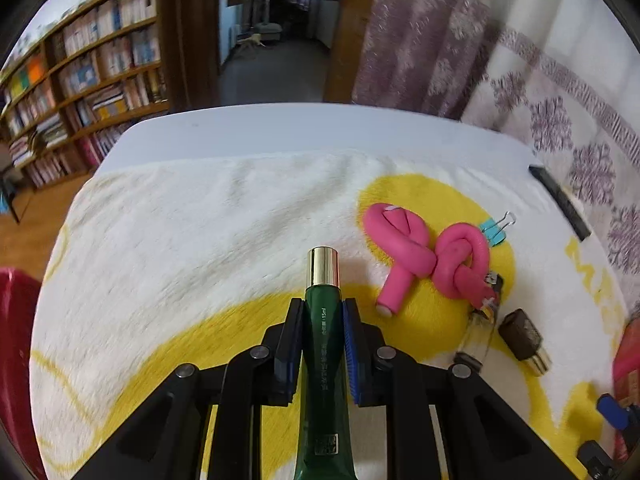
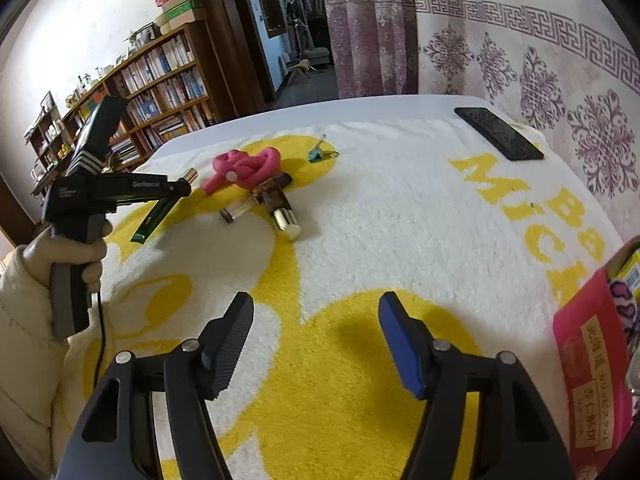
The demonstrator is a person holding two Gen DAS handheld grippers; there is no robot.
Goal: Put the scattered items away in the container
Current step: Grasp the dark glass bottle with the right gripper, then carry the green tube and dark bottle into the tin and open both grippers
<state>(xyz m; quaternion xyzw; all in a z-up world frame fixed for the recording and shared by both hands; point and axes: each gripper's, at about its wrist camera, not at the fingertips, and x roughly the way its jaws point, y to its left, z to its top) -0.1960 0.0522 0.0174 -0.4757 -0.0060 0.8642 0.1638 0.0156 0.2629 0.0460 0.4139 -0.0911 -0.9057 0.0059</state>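
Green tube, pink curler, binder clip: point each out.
Green tube (image 1: 322, 300), left wrist view, on its body between the tongs.
Pink curler (image 1: 460, 256), left wrist view, on the knot.
Binder clip (image 2: 316, 155), right wrist view, on its teal body.

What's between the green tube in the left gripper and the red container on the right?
The green tube is clamped in the left gripper. Toward the red container, only open towel shows; the right gripper hovers open near that path. The pink foam curlers lie farther back.

We see a fluffy, matt cloth towel (image 1: 200, 220) under everything. The green tube (image 1: 324, 344) looks like glossy plastic with a shiny gold metallic cap (image 1: 323, 266). The pink curlers (image 1: 432, 260) seem soft matt foam. The small bottle (image 1: 478, 332) is clear glass, the bookshelf (image 1: 100, 92) brown wood.
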